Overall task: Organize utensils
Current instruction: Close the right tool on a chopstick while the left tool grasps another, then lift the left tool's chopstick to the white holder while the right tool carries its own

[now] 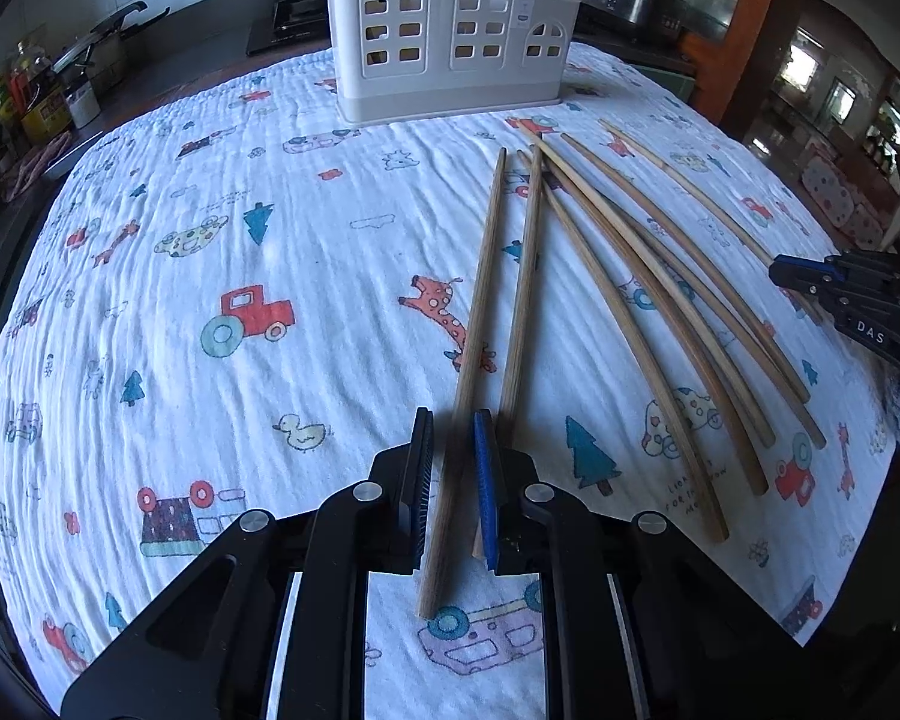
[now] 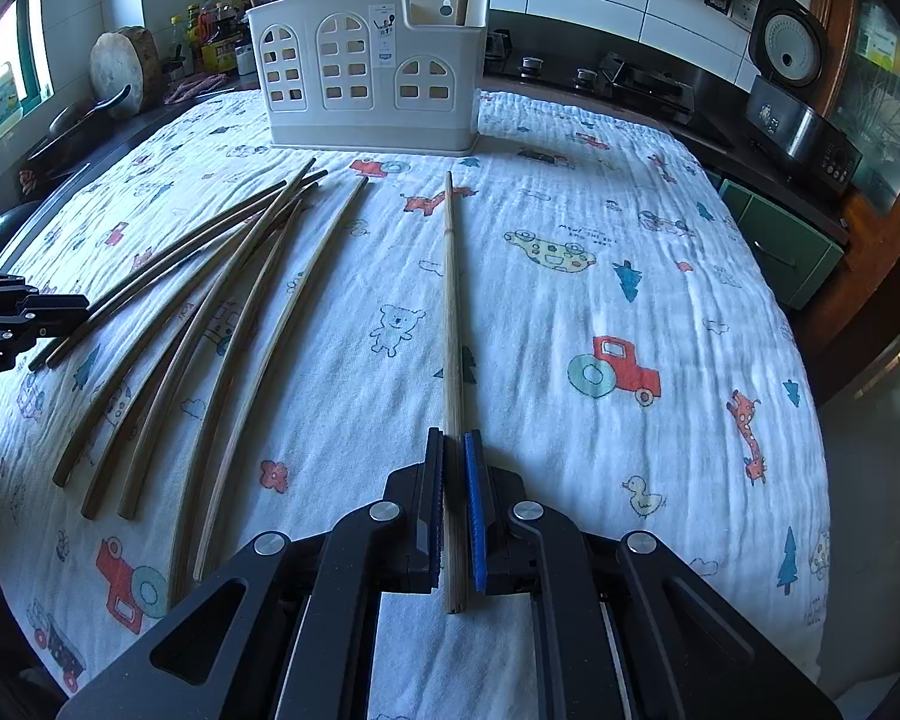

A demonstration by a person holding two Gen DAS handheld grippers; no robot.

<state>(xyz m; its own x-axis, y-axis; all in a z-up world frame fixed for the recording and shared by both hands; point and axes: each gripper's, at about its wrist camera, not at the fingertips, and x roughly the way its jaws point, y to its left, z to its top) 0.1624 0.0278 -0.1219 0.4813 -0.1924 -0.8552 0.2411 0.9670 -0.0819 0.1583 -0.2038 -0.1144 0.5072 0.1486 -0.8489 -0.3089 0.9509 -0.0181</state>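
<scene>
1. Left gripper (image 1: 453, 420): jaws part-open around one chopstick (image 1: 473, 348) lying flat, neighbour stick (image 1: 525, 276) just outside the blue pad.
2. Right gripper (image 2: 453, 438): jaws narrow around a single chopstick (image 2: 450, 300), contact unclear.
3. Surface: table under a cartoon-print cloth (image 2: 600, 228).
4. Loose chopsticks (image 2: 222, 324) fanned between the grippers.
5. White utensil caddy (image 2: 366, 66) at the far edge; kitchen counter, stove (image 2: 642, 81), rice cooker (image 2: 789, 51) behind.

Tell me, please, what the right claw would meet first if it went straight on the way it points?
Probably the white utensil holder. The right claw, with a chopstick between its fingers, points toward it over the bare cloth; depth is unclear.
</scene>
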